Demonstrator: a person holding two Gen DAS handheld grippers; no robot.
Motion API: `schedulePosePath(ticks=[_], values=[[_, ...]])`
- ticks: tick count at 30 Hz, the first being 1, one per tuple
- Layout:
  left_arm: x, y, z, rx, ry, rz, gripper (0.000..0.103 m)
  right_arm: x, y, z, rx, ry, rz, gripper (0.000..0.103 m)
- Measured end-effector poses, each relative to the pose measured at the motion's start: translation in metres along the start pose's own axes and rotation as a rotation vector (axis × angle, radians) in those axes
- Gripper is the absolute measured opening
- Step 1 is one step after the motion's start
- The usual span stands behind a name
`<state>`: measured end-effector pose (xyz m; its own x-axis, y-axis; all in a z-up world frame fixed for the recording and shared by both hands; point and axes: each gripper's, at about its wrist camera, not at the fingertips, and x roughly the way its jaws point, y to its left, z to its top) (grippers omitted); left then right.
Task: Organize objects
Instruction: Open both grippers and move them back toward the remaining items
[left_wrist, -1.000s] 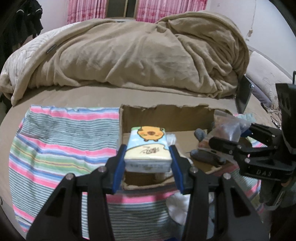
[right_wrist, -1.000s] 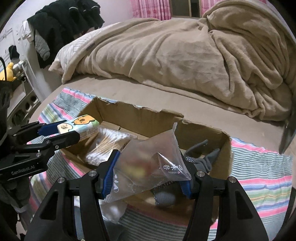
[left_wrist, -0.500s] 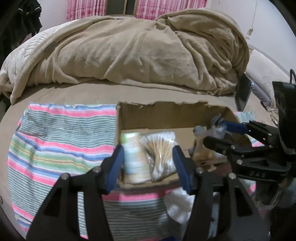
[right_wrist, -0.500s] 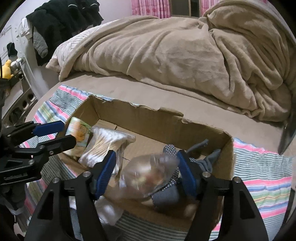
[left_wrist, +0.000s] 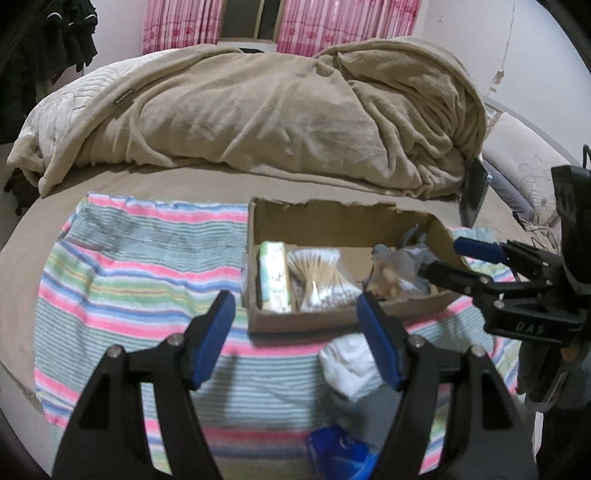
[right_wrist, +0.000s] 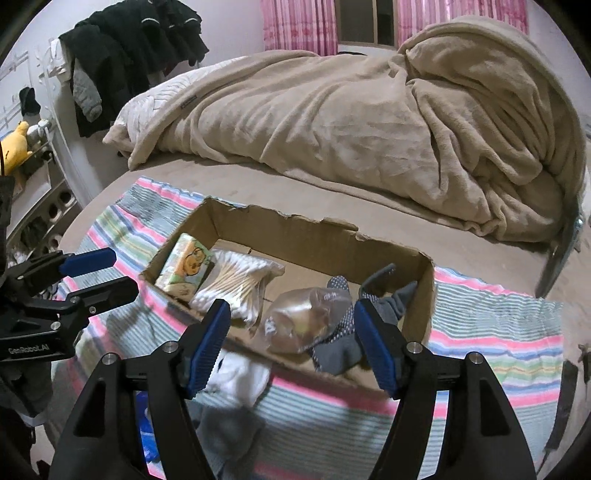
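bed (left_wrist: 207, 192) fills the scene, tan blanket (left_wrist: 280, 110) heaped across the far half. striped cloth (left_wrist: 140, 266) is spread on the near half of the bed. cardboard box (left_wrist: 332, 218) sits on the cloth, right of centre in the left view, top edges torn.

inside the box, left to right: tissue pack (left_wrist: 273, 277) against the left wall, bag of cotton swabs (left_wrist: 317, 277) touching it on its right, clear plastic bag (right_wrist: 306, 321) near the front wall toward the right, partly lying on the grey socks (right_wrist: 384, 299) in the right end. one dotted sock (right_wrist: 332, 339) hangs over the front wall.

left tool (left_wrist: 295, 336) is released, jaws wide apart, nothing between them, held on the near side of the box's left end, above the cloth. right tool (right_wrist: 291, 339) is also released, jaws wide, nothing gripped; it sits over the box's near wall with the plastic bag in line between the jaws but not touching them.

white sock (left_wrist: 351, 365) lies on the cloth just in front of the box. blue packet (left_wrist: 340, 454) sits nearer still, at the bottom edge, blurred.
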<state>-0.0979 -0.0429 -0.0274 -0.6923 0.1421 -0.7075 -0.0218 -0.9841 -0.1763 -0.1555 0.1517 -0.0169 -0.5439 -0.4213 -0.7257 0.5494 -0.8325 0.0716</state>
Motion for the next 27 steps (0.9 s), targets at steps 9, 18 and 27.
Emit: schedulePosePath(ticks=[9,18,27], values=[[-0.022,-0.006,-0.017,-0.002,0.006,-0.007,0.070,-0.027,0.011,-0.016,0.012,-0.012,0.006,0.072],[-0.029,-0.007,-0.040,-0.007,0.038,-0.015,0.070,-0.039,0.019,-0.040,0.046,0.003,0.024,0.072],[-0.024,-0.004,-0.069,-0.033,0.095,-0.011,0.070,-0.028,0.026,-0.065,0.067,0.054,0.045,0.072]])
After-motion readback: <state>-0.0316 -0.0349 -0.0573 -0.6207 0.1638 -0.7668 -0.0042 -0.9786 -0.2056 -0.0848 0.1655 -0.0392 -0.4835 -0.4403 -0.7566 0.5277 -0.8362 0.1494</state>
